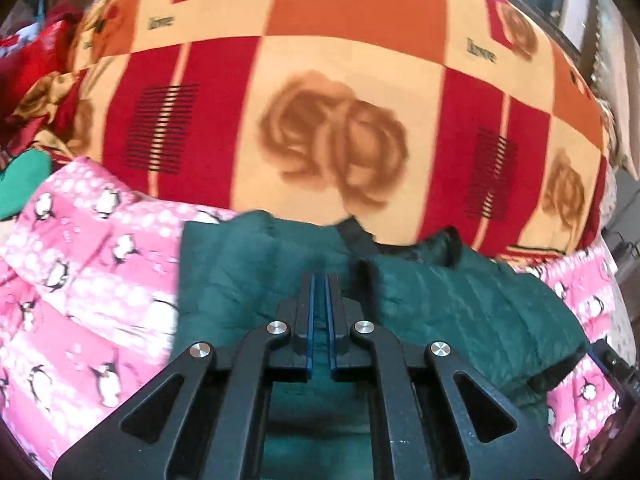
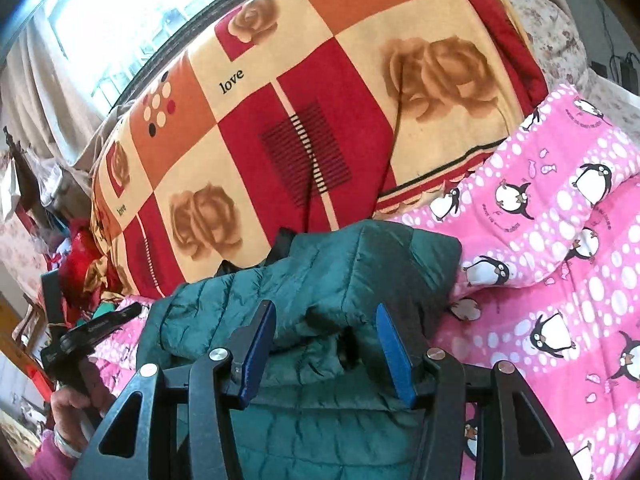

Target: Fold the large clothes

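We are seeing a green puffer jacket (image 2: 312, 280) lying across the lower middle, on a pink penguin quilt (image 2: 560, 280). Our right gripper (image 2: 326, 354) is standing spread directly over it; our left gripper (image 1: 320, 308) is pressed together, whether on fabric, unclear.

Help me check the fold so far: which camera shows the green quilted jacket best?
The right wrist view: the green quilted jacket is sharp there, its bunched upper part on the pink penguin blanket. The left wrist view shows the jacket blurred and partly hidden behind the left gripper.
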### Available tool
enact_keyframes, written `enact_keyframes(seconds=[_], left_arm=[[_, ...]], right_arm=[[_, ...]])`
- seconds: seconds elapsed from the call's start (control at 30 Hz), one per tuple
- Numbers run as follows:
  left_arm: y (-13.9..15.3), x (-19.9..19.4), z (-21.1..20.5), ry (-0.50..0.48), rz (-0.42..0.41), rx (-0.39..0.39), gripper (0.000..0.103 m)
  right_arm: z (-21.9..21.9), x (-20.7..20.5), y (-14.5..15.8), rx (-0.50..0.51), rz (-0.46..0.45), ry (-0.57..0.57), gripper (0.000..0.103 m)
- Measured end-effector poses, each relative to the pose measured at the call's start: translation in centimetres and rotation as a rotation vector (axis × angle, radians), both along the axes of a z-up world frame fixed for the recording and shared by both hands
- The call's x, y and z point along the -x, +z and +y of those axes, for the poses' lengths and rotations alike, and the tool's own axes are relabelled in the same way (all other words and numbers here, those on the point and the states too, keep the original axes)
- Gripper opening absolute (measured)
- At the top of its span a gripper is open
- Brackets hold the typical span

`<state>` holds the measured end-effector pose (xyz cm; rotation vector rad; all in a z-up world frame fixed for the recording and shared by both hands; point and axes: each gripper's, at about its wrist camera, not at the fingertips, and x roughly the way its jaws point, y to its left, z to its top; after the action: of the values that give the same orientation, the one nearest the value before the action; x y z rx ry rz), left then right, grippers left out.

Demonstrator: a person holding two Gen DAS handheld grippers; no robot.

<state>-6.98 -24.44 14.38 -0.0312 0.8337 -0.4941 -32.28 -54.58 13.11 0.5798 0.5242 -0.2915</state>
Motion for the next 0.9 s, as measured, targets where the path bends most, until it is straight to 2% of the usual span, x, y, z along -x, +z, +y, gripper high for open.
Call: enact_keyframes(seconds=[0.13,0.17,0.2,0.23,0.27,0.3,0.37,0.5,0.53,0.57,0.6,0.77,0.83,0.9], left_arm=[[-1.5,-0.6,1.1,-0.048,0.11,0.059,0.005],[-1.9,-0.6,0.9,-0.051,0.132,0.07,0.011],[-2.4,-0.7,0.5,-0.06,0.159,0.077,0.021],[-2.8,-0.7,0.0,-0.071,0.188,0.079,0.055],[-3.3,-0.6,-0.3,-0.075,0.204,0.097,0.08],[-3.4,-0.4,-0.5,-0.071,0.204,0.13,0.082],[-3.8,-0.1,-1.3,-0.07,0.204,0.16,0.083],[-5.0,0.1,-3.9,-0.086,0.228,0.096,0.082],[-5.1,0.3,-4.4,-0.102,0.215,0.082,0.064],[-5.1,0.6,-4.9,-0.119,0.201,0.061,0.026],[-4.9,0.9,-5.7,-0.133,0.182,0.016,0.015],[-2.1,1.0,-4.6,-0.11,0.081,0.03,0.008],[-0.7,0.9,-3.2,-0.08,0.022,0.022,0.007],[0.1,0.4,-1.2,-0.046,0.003,0.029,0.007]], right_arm=[[0.3,-0.6,-0.4,-0.02,0.003,-0.017,0.05],[0.3,-0.6,-0.5,-0.028,-0.002,-0.016,0.05],[0.3,-0.7,-0.5,-0.032,-0.002,-0.016,0.05],[0.4,-0.7,-0.5,-0.035,-0.001,-0.015,0.05],[0.5,-0.6,-0.5,-0.035,0.001,-0.014,0.05],[0.6,-0.5,-0.4,-0.034,0.002,-0.012,0.05],[0.8,-0.1,0.0,-0.023,0.002,-0.002,0.05],[0.7,1.1,0.6,0.026,0.012,-0.011,0.051],[0.4,1.5,0.6,0.029,0.012,-0.019,0.051],[0.1,1.8,0.6,0.025,0.013,-0.03,0.051],[-0.4,2.0,0.4,0.015,0.018,-0.046,0.051],[-1.8,1.9,-1.2,-0.061,0.045,-0.084,0.052],[-1.9,1.4,-1.8,-0.089,0.041,-0.085,0.052],[-1.9,0.7,-2.1,-0.102,0.041,-0.079,0.052]])
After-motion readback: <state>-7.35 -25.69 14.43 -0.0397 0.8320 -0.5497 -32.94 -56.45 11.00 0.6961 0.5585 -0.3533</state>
